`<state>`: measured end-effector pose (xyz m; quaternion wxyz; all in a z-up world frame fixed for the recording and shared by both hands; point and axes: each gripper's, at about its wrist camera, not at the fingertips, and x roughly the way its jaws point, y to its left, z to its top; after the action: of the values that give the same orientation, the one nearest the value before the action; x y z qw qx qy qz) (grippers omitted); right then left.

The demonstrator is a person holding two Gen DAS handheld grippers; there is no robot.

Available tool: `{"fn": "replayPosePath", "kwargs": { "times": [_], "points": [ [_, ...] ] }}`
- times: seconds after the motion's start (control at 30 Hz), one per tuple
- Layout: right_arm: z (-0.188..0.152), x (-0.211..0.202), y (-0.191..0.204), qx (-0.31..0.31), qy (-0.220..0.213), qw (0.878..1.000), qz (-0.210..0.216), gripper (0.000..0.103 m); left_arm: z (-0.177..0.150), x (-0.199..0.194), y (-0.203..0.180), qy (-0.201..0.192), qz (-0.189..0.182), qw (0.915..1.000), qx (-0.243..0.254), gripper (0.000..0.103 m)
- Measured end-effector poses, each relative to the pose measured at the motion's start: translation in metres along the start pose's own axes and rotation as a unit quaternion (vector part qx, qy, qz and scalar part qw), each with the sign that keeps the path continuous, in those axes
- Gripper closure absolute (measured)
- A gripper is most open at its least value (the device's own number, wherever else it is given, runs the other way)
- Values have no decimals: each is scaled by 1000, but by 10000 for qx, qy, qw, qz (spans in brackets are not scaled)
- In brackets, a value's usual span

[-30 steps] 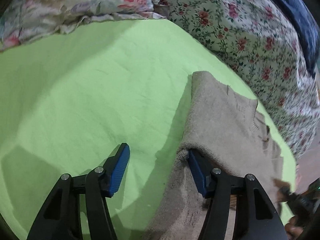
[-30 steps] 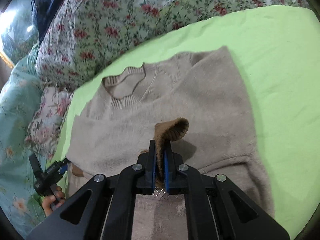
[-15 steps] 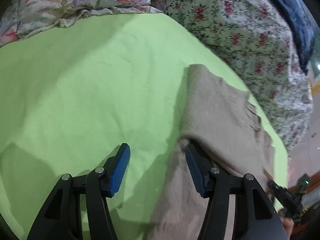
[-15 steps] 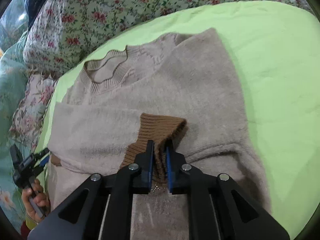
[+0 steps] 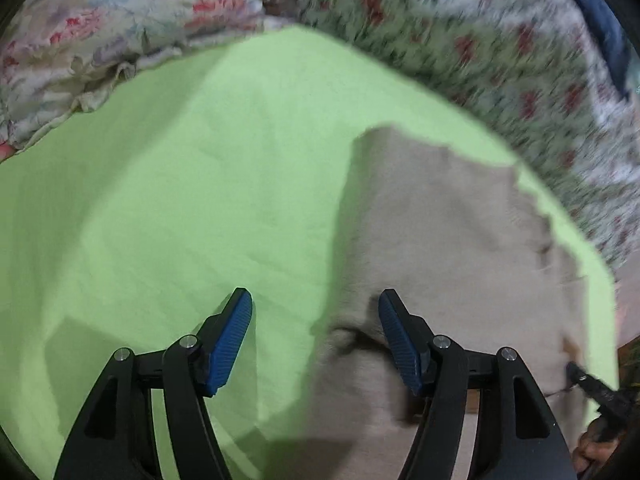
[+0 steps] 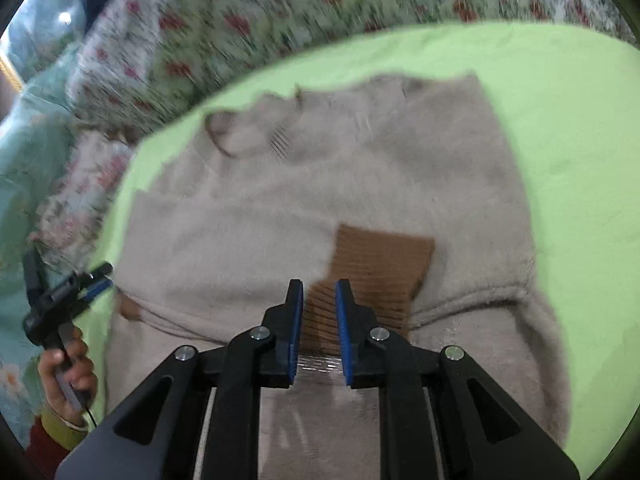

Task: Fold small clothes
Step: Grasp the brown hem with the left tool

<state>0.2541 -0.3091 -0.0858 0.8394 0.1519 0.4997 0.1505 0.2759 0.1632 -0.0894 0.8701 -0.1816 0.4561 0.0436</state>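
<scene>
A beige knit sweater (image 6: pixel 360 184) lies flat on the green sheet (image 6: pixel 560 120), neckline at the far left. One sleeve is folded across its body, and the brown ribbed cuff (image 6: pixel 384 256) lies flat on it. My right gripper (image 6: pixel 319 286) hovers over the near edge of that cuff, open by a narrow gap, its pads clear of the knit. In the left wrist view my left gripper (image 5: pixel 313 300) is open and its jaws are opening. The left side edge of the sweater (image 5: pixel 440 220) lies under its right finger, and nothing is gripped.
Floral bedding (image 5: pixel 480 40) is heaped along the far side, with a paler floral pillow (image 5: pixel 100 20) at the back left. Bare green sheet (image 5: pixel 180 200) stretches left of the sweater. A person's hand (image 6: pixel 66 364) holds the left gripper's handle at the sweater's left end.
My right gripper has let go of the brown cuff, which dropped from upright to flat on the sweater. My left gripper has widened, and its right finger has come out from under the sweater's folded edge.
</scene>
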Motion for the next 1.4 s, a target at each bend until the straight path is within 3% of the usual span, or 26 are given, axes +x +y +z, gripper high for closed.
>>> {"fn": "replayPosePath", "kwargs": {
  "times": [0.2, 0.3, 0.37, 0.6, 0.77, 0.87, 1.03, 1.13, 1.27, 1.4],
  "points": [
    [-6, -28, -13, 173, -234, 9991, -319, 85, -17, -25, 6, 26, -99, 9998, 178, 36],
    [-23, -63, -16, 203, -372, 9989, -215, 79, -43, -50, 13, 126, -337, 9991, 210, 36],
    [-36, -80, -18, 207, -423, 9987, -188, 67, -70, -72, 19, 213, -517, 9979, 322, 33],
    [-118, -142, -27, 293, -516, 9982, 65, 63, -165, -139, 41, 564, -977, 9928, 396, 26],
    [-176, -172, -33, 362, -475, 9975, 371, 62, -224, -155, 42, 1013, -1450, 9837, 315, 26],
    [-209, -191, -42, 385, -372, 9968, 585, 61, -253, -165, 36, 1008, -1520, 9817, 547, 26],
    [-250, -211, -66, 522, -266, 9962, 649, 53, -282, -174, 31, 1195, -2100, 9680, 681, 27],
    [-271, -206, -76, 659, -92, 9932, 952, 53, -288, -174, 34, 1208, -2153, 9669, 647, 27],
    [-282, -188, -63, 449, 50, 9908, 1275, 53, -287, -173, 36, 1218, -2279, 9642, 599, 28],
    [-280, -174, -52, 373, -77, 9875, 1528, 51, -279, -165, 34, 1249, -2225, 9644, 697, 40]
  ]
}}
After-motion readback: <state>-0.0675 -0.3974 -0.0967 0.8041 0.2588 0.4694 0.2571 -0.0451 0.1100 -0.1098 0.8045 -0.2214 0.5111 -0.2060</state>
